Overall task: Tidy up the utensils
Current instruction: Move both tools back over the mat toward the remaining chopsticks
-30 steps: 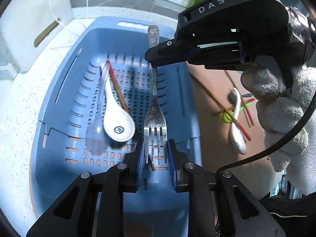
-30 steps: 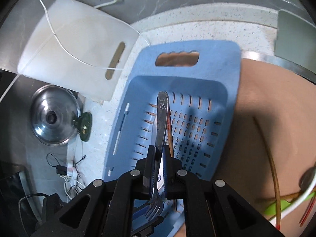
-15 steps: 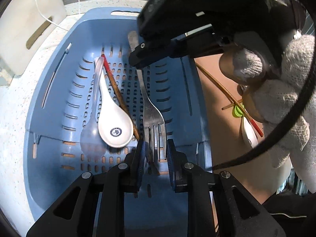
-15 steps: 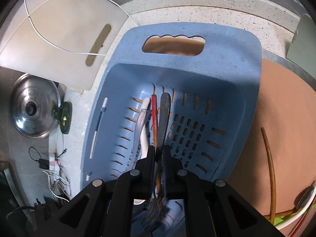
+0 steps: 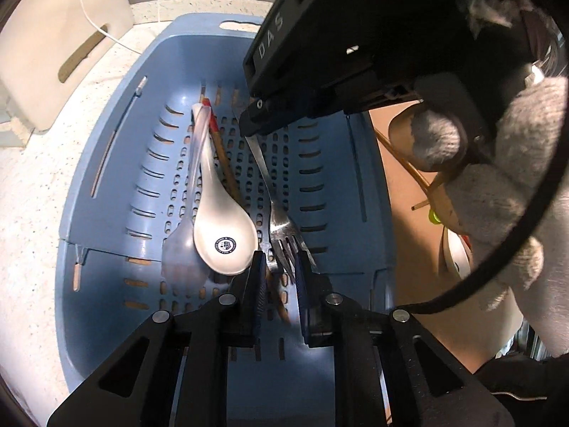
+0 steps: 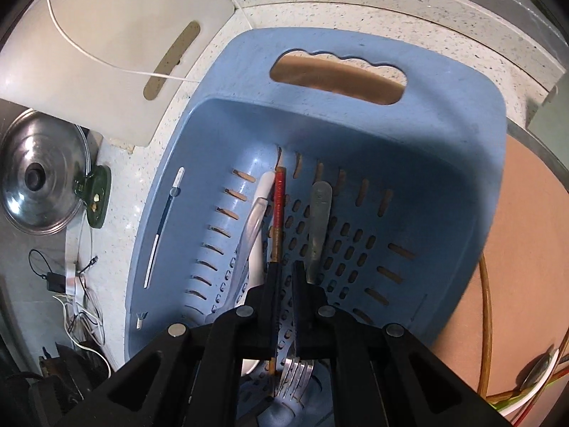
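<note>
A metal fork (image 5: 274, 195) lies lengthwise on the floor of the blue slotted basket (image 5: 89, 284), beside a red-and-brown chopstick (image 5: 222, 156), a white ceramic spoon (image 5: 220, 227) and a clear plastic spoon (image 5: 177, 249). My left gripper (image 5: 279, 259) hovers over the fork's tines, which show in its gap. Its jaws are closing and the pads do not press the tines. My right gripper (image 6: 286, 270) is shut just above the basket floor. The fork's handle (image 6: 320, 220) runs past the outside of its right finger, and the chopstick (image 6: 279, 206) passes under the left one.
A white cutting board (image 6: 106, 35) with a thin cord lies on the speckled counter left of the basket (image 6: 444, 106). A steel pot lid (image 6: 39, 178) sits further left. More chopsticks (image 6: 485, 320) and a spoon (image 5: 455, 259) lie on the brown mat (image 6: 533, 249) to the right. A gloved hand (image 5: 498, 195) holds the right gripper.
The right gripper came down into the basket with the fork. The fork was between its fingers and now lies on the floor beside them. The left jaws narrowed over the tines.
</note>
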